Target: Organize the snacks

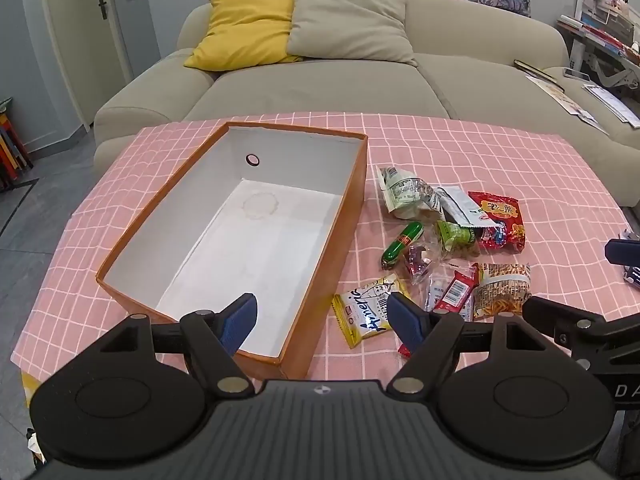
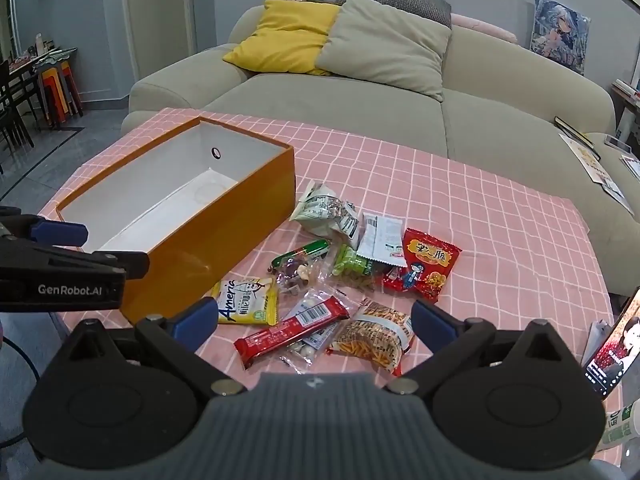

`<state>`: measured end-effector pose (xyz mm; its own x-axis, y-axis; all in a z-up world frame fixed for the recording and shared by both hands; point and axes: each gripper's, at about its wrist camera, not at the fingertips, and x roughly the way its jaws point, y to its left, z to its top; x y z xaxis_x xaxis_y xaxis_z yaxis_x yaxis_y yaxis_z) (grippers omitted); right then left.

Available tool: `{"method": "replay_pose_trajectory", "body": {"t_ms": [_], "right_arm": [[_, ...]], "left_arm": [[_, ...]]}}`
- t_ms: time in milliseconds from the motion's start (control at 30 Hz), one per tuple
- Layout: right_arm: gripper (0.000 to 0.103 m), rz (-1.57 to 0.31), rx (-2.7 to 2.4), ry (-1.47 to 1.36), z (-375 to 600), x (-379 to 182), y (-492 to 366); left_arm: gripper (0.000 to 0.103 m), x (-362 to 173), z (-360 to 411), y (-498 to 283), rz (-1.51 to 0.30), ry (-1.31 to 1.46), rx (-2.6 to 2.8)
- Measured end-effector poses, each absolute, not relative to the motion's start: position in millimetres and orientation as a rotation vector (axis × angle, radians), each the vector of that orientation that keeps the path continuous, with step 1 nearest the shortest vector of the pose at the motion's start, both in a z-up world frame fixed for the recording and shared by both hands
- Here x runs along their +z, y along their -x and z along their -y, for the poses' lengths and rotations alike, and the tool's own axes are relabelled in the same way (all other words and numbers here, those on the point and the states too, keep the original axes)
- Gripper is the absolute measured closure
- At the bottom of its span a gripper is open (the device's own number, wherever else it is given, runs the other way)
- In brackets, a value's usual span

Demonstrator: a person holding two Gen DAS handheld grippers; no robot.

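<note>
An orange box (image 1: 344, 248) with a white, empty inside stands on the pink checked tablecloth (image 1: 480, 152); it also shows in the right wrist view (image 2: 224, 236). A pile of snack packets lies right of it: a yellow packet (image 1: 366, 314) (image 2: 246, 300), a red bar (image 2: 292, 330), a noodle-snack bag (image 2: 374, 336), a red bag (image 1: 500, 220) (image 2: 428, 264), a green sausage (image 1: 402, 246) and a crumpled green-white bag (image 2: 326, 210). My left gripper (image 1: 322, 318) is open over the box's near right corner. My right gripper (image 2: 316, 320) is open just above the red bar and holds nothing.
A beige sofa (image 1: 320, 88) with a yellow cushion (image 1: 244, 28) stands behind the table. A lit phone (image 2: 614, 344) leans at the table's right edge. Papers lie on the sofa's right end (image 2: 592, 160). Stools and a dining table (image 2: 52, 80) stand far left.
</note>
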<state>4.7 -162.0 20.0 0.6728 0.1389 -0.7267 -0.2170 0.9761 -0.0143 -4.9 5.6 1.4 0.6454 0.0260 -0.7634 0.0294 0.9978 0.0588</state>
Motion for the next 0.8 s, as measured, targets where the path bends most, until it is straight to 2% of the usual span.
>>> {"method": "replay_pose_trajectory", "body": {"t_ms": [800], "right_arm": [[0.004, -0.808, 0.199, 0.124, 159.2, 22.2, -1.9]], "left_arm": [[0.016, 4.7, -7.0, 5.6, -0.874, -0.059, 0.001]]}}
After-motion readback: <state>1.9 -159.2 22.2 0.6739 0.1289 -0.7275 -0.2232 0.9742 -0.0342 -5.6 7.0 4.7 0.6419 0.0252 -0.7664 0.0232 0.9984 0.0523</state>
